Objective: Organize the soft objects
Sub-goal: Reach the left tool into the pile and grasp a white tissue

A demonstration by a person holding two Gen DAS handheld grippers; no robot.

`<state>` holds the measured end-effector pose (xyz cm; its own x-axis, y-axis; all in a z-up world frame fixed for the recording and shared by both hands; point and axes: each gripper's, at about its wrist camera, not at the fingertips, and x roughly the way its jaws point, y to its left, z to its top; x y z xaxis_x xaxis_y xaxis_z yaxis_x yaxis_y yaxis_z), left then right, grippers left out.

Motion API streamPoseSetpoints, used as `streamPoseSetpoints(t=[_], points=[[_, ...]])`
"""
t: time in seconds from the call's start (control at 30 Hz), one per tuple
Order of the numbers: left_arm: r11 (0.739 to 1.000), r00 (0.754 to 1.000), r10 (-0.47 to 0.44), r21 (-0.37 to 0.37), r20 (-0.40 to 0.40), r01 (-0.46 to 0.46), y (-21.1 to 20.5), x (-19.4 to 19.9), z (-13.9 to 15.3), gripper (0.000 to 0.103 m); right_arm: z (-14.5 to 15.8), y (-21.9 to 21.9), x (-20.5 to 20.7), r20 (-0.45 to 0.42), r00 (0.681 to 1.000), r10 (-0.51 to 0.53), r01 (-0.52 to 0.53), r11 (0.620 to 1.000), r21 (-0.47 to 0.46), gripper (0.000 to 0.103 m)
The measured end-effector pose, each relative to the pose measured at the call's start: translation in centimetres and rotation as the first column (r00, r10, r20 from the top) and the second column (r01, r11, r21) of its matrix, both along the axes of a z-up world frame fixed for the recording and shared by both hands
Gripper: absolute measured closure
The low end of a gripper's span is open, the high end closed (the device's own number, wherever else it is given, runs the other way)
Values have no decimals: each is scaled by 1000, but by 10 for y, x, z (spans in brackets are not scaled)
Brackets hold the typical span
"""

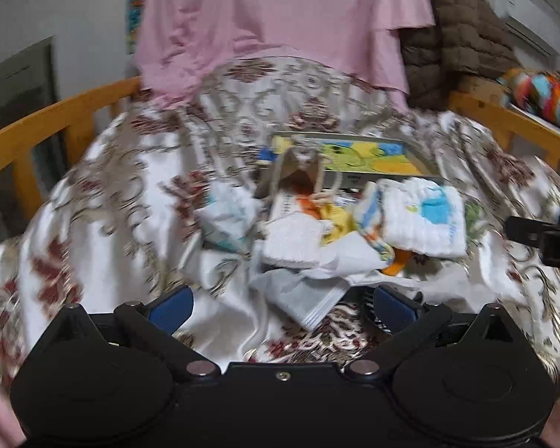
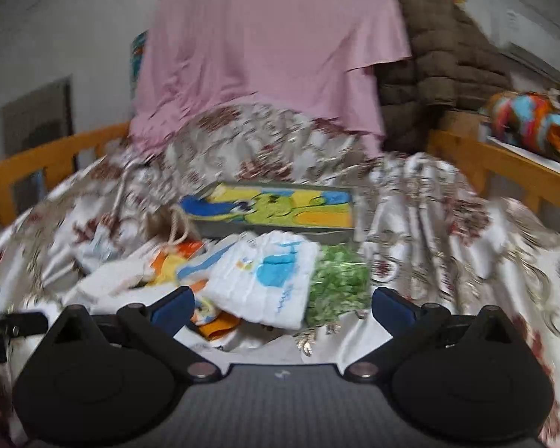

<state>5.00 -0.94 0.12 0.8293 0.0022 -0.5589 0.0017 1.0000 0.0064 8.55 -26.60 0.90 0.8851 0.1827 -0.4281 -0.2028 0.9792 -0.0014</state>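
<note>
Cloths (image 1: 422, 220) lie in a loose heap on the bed's flowered cover (image 1: 104, 201), just ahead of both claws. Left claw (image 1: 283, 302) has its blue-padded fingers spread wide, empty, hovering over a grey-edged white cloth (image 1: 310, 298). Right claw (image 2: 283, 302) is likewise wide apart and holds nothing, with a white cloth bearing a blue whale (image 2: 265, 280) and a green bundle (image 2: 339, 280) between its fingers. Beyond the heap sits a flat box with a yellow-green cartoon picture (image 2: 280, 209); its writing is too blurred to read. Behind hang a pink sheet (image 1: 280, 18) and a brown quilted cover (image 1: 455, 37), between orange wooden rails (image 1: 48, 123).
</note>
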Motion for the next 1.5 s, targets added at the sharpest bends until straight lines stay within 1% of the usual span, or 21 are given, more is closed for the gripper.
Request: streamPoseSetpoints(t=[0.07,0.13,0.2,0.27,0.33,0.37,0.43,0.47,0.53,0.63,0.73,0.83,0.93,1.03,1.13,1.2,1.23,1.3,1.4,1.47,1.5], points=[[999,999,-36,16,-6,36,-2,7,-1,1,-3,2,9,-36,997,70,-70,998,-3,0],[996,997,-80,27,-10,80,-3,16,-1,1,-4,6,15,-54,989,140,-141,990,-15,0],[992,993,-121,37,-5,121,-4,24,0,1,-4,10,22,-82,973,216,-220,974,-46,0],[984,986,-170,54,-6,170,-3,32,0,1,-5,14,29,-122,949,289,-298,952,-63,0],[971,974,-227,71,-24,228,-5,43,-3,1,-7,19,33,-149,926,346,-361,929,-83,0],[964,966,-255,73,-34,257,-5,47,-6,1,-9,20,37,-166,910,380,-396,915,-78,0],[946,949,-308,85,-67,313,-8,55,-13,1,-13,20,43,-209,875,437,-452,892,-29,0],[937,940,-330,95,-81,337,-10,58,-16,1,-17,20,46,-237,861,451,-466,885,-10,0],[916,924,-372,126,-89,381,-15,62,-20,1,-24,25,51,-283,848,449,-474,880,-24,0],[889,906,-415,172,-88,424,-20,67,-23,1,-36,34,51,-324,846,423,-474,876,-95,1],[868,888,-450,186,-95,460,-20,72,-26,1,-43,36,52,-343,852,395,-461,877,-137,6],[852,874,-473,196,-110,486,-18,76,-28,6,-49,38,53,-355,863,359,-439,881,-175,10],[837,863,-492,210,-115,505,-17,78,-29,11,-53,38,58,-371,863,344,-433,881,-190,16],[822,850,-511,218,-126,526,-19,80,-32,16,-54,38,61,-368,870,329,-419,886,-198,19],[803,838,-528,238,-140,546,-23,82,-36,22,-55,36,64,-364,878,311,-398,897,-193,24],[796,834,-532,251,-144,551,-26,83,-38,30,-56,36,67,-365,880,304,-390,901,-190,29],[794,834,-532,256,-144,551,-27,85,-38,33,-57,36,69,-366,881,300,-386,903,-190,29],[790,833,-535,268,-138,552,-28,86,-39,46,-58,35,71,-365,886,286,-373,908,-193,29],[793,835,-533,265,-133,549,-26,88,-39,54,-58,32,75,-363,893,265,-347,920,-183,29],[797,836,-532,252,-139,549,-25,88,-40,57,-58,29,77,-365,895,258,-336,926,-170,30],[795,831,-536,244,-146,556,-25,89,-41,57,-58,28,78,-369,892,261,-339,927,-162,31]])
